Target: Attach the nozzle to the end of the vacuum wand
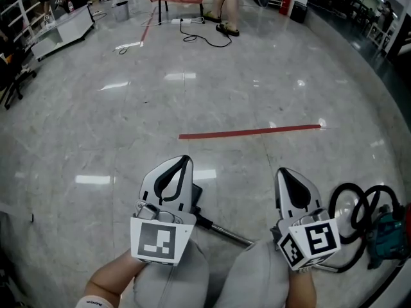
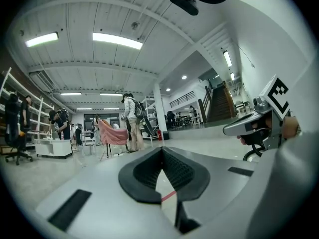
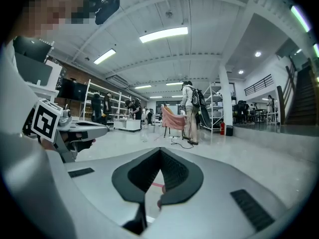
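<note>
Holding the left gripper (image 1: 183,165) and right gripper (image 1: 284,174) side by side, each with jaws pressed together on nothing, above the silver vacuum wand (image 1: 228,231) lying between them, facing wide bare floor (image 1: 212,88) out to a red tape line (image 1: 250,132), teal vacuum (image 1: 387,241) crowding the right edge.

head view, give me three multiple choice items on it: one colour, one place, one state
1. The tape strip on the floor is: A blue, B red, C yellow.
2. The black hose lies: A beyond the tape, B beside the right gripper, C by the far shelves.
3. The left gripper is: A wide open, B shut on a nozzle, C shut and empty.
Key: B, the strip is red; B, the hose coils at that gripper's right; C, its pads meet with nothing held.
</note>
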### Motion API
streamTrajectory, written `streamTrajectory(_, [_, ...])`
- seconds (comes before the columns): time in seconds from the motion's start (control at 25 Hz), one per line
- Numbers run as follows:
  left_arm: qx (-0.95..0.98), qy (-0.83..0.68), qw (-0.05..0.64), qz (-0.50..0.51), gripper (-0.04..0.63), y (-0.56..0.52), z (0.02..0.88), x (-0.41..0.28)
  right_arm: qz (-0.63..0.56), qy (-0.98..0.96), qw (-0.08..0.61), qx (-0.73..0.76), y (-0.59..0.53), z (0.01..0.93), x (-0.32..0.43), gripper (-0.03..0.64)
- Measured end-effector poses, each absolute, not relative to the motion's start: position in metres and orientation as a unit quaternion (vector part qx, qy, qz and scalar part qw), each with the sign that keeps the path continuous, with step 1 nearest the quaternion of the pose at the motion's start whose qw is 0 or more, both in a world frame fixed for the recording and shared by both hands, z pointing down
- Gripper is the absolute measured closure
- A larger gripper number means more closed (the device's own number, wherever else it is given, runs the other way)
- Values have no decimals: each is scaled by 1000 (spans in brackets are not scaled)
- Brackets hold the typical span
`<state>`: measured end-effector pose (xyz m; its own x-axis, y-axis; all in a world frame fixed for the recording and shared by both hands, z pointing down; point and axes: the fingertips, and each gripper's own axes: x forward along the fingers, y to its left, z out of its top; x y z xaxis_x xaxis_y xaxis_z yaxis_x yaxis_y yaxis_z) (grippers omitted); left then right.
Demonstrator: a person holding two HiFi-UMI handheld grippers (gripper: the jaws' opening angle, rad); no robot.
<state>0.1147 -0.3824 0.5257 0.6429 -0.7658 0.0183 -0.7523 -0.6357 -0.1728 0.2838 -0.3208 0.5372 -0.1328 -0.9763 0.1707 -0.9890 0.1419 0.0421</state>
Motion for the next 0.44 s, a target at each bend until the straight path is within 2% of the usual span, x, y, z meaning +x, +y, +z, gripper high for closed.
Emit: streamTrajectory(0.44, [-905, 419, 67, -37, 584, -383, 522, 121, 39, -748, 52, 661, -321, 527, 289, 615])
